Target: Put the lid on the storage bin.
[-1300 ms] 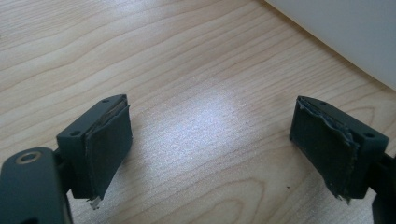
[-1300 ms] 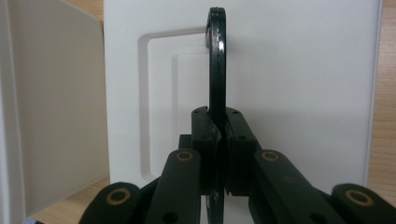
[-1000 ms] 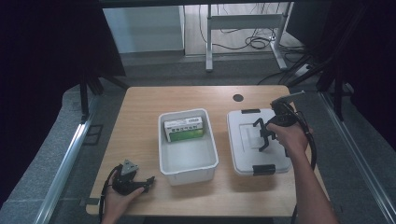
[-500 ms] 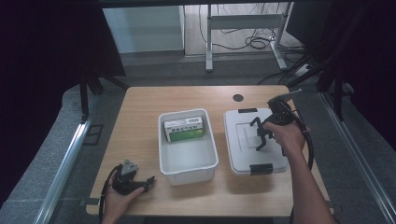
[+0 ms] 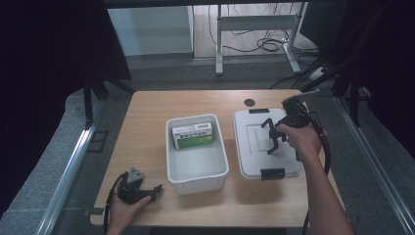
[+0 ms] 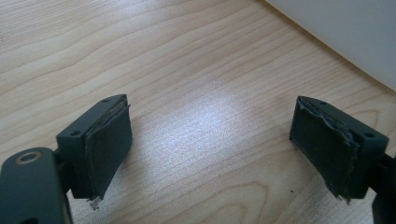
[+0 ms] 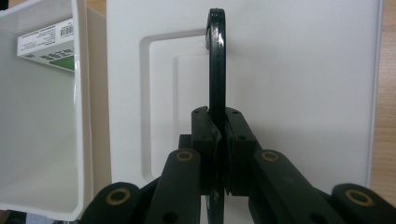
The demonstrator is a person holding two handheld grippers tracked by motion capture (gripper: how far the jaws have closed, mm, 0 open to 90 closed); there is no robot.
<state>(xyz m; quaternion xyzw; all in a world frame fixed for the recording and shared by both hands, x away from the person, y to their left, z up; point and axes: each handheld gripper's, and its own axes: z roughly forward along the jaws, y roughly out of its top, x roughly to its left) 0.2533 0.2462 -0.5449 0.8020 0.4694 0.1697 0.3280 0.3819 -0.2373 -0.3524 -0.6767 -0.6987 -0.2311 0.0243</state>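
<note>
At the lower left of the high view, nearest the person, the left gripper [image 5: 155, 188] lies low over the wooden table [image 5: 147, 122], held in the left hand [image 5: 126, 208]; in the left gripper view its two pads [image 6: 108, 142] stand spread wide apart with nothing but bare wood between them. Just right of it, in the middle of the frame, sits the open white bin [image 5: 196, 174], and a green-and-white box [image 5: 194, 134] lies inside at its far end. Right of the bin, close beside it, lies the white lid [image 5: 254, 152] with black clips at its near and far edges. Over the lid's centre the right gripper [image 5: 270, 137] reaches in from the right hand [image 5: 298, 139]. In the right gripper view its pads [image 7: 201, 135] are pressed together on the thin black handle [image 7: 216, 60], which stands up on edge from the lid, with the bin's wall at the left of that frame.
</note>
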